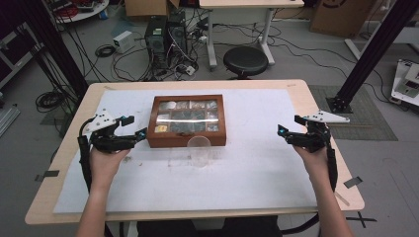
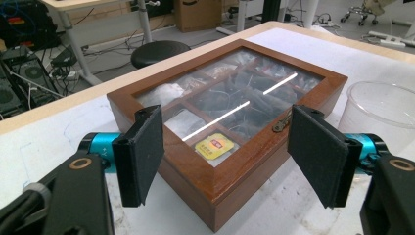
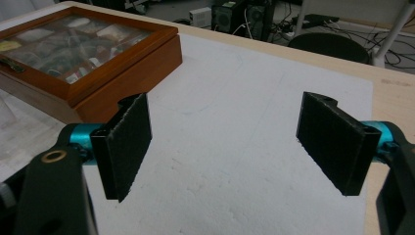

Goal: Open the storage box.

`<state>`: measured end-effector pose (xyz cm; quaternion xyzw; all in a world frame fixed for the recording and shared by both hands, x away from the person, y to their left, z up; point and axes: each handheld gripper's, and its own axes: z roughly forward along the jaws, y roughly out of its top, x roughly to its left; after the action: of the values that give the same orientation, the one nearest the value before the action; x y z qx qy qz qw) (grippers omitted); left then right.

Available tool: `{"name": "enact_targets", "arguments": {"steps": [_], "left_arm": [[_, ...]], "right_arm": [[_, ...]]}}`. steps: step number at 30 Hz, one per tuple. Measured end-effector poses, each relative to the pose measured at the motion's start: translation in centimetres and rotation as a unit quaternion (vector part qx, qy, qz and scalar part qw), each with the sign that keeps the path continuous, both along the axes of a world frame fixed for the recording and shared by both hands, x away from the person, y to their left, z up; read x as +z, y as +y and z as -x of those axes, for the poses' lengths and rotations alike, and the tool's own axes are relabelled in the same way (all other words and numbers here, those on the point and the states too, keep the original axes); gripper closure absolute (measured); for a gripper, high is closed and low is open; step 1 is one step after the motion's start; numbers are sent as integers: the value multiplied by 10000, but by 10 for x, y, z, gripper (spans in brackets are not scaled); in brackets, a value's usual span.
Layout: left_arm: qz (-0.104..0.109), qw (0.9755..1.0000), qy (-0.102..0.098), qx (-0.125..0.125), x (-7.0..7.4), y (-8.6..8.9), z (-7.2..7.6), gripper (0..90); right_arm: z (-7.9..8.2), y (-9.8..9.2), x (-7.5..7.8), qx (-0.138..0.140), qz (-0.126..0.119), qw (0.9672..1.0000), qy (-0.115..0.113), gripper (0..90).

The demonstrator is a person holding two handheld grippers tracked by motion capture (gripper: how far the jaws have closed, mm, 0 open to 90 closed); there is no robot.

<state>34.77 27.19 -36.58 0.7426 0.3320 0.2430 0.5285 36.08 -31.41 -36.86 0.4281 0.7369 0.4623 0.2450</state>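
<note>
Both grippers stand wide open, the left gripper (image 1: 140, 134) straddling the wooden box's (image 1: 188, 139) near corner to steady it, the right gripper (image 1: 282, 131) waiting well apart.

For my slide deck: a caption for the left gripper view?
Open left hand-held gripper facing a corner of the closed glass-lidded wooden box, clear cup beside.

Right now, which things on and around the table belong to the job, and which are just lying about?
In the job:
wooden box, lid shut
clear plastic cup, in front of the box
left gripper, open at the box's corner
right gripper, open, apart from both

Lying about:
black stool
computer towers
cardboard box
</note>
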Motion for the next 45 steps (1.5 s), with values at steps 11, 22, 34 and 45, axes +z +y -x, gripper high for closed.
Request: {"name": "enact_targets", "arguments": {"steps": [11, 22, 34, 45], "left_arm": [[32, 9999, 104, -41, -3, 1, -2, 294], [54, 9999, 147, -65, -5, 2, -2, 291], [-66, 9991, 398, -137, -16, 4, -8, 291], [-271, 9956, 868, -209, -33, 2, -16, 297]], "right_arm": [[-1, -4, 5, 134, -65, 9999, -59, 214], [1, -5, 8, 137, -82, 9998, -122, 214], [1, -3, 9, 152, -78, 9997, -162, 215], [1, -2, 9, 144, -71, 9998, -140, 214]]}}
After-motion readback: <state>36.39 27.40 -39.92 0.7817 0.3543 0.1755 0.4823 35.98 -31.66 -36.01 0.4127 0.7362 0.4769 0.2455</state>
